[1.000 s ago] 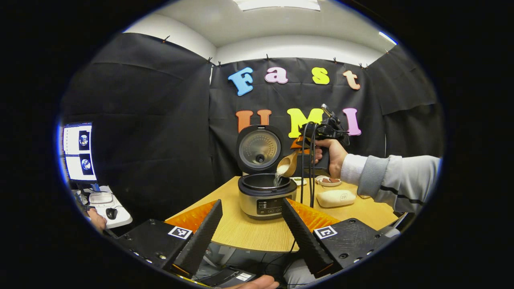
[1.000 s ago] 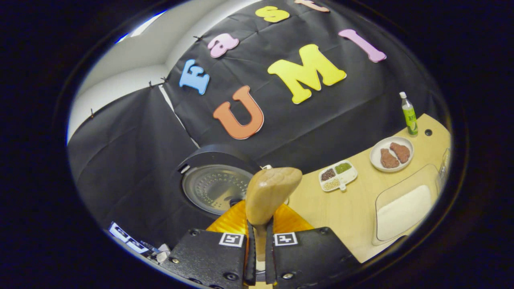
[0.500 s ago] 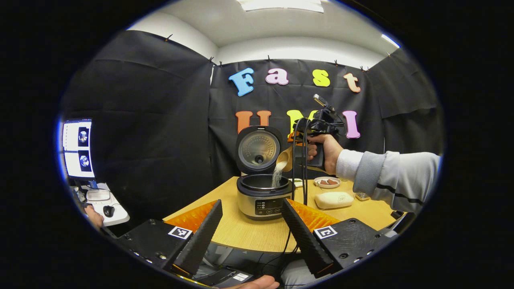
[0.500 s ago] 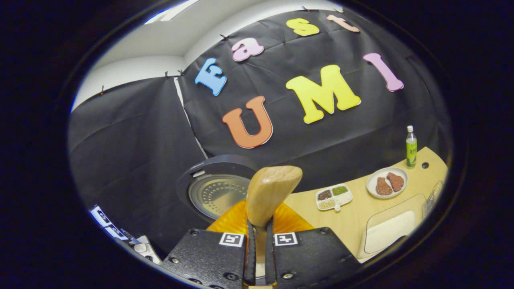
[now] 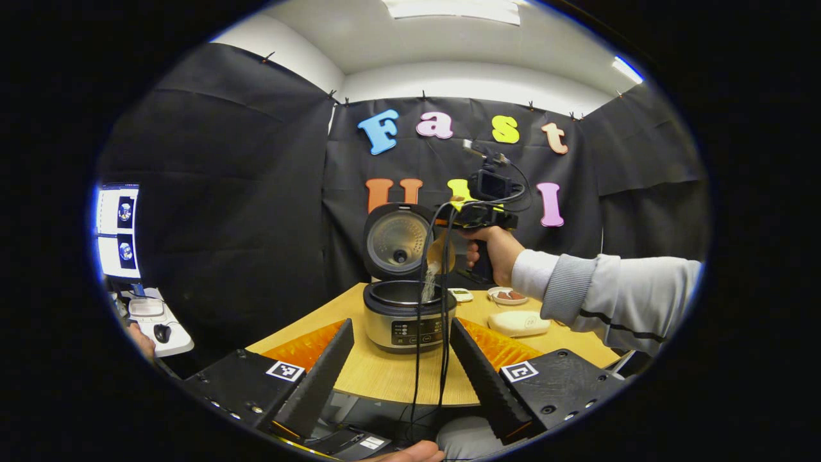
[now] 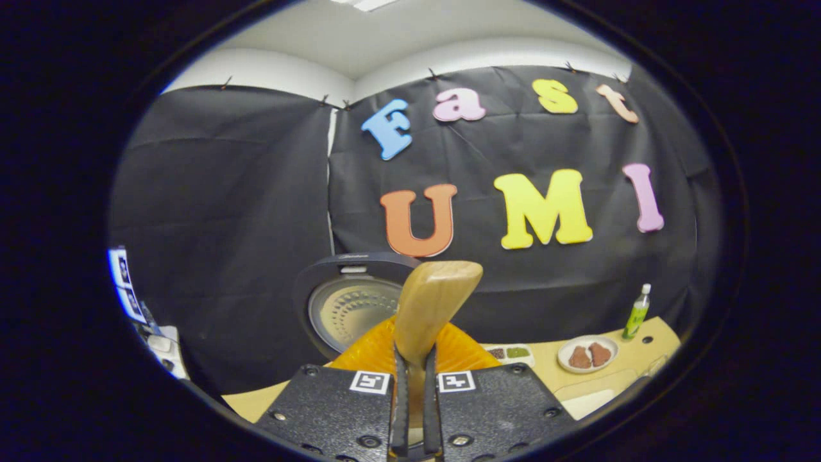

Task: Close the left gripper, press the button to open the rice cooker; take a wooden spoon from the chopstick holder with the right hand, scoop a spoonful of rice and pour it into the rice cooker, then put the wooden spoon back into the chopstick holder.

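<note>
My right gripper [image 6: 411, 410] has lifted and leveled since a second ago, and the wooden spoon [image 6: 428, 308] stays pinched between its two fingers. Rice [image 5: 428, 287] falls from the spoon into the open rice cooker [image 5: 405, 314] on the table [image 5: 385, 375]. My left gripper [image 5: 401, 372] hangs near, fingers spread wide and holding nothing.

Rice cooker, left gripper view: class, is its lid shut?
No: the rice cooker has its lid standing upright behind the open pot, while rice falls in from the wooden spoon.
</note>
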A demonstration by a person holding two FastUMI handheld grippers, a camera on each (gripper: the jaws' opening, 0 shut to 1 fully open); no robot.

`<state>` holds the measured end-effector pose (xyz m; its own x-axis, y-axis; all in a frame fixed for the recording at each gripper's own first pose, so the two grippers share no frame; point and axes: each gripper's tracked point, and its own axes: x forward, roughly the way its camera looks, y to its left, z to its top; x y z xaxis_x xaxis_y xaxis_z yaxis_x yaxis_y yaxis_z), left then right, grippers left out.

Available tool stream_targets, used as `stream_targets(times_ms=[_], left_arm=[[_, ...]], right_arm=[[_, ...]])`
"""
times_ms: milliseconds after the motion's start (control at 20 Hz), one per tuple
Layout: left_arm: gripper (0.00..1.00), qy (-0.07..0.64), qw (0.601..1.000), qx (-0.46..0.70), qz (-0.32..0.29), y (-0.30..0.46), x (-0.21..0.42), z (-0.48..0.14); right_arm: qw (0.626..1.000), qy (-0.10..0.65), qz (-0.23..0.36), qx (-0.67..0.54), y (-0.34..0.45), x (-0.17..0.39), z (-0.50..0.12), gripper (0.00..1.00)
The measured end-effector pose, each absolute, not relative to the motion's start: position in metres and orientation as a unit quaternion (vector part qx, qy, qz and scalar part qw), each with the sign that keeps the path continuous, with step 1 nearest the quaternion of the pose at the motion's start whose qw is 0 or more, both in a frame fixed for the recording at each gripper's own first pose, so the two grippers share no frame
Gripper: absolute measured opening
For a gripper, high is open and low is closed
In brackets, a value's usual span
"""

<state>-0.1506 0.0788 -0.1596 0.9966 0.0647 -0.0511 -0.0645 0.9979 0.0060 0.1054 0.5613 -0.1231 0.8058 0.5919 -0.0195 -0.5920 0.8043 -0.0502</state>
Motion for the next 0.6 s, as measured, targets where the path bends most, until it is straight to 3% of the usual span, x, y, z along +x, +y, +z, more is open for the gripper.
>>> stream_targets(times_ms=[250,600], left_arm=[[0.96,0.037,0.998,0.006,0.042,0.083,-0.151,-0.165],[0.96,0.028,0.999,0.000,0.032,0.071,-0.151,-0.155]], right_arm=[[0.935,-0.058,0.319,-0.147,0.581,0.080,-0.129,0.14],[0.951,-0.035,0.287,-0.110,0.559,0.098,-0.108,0.14]])
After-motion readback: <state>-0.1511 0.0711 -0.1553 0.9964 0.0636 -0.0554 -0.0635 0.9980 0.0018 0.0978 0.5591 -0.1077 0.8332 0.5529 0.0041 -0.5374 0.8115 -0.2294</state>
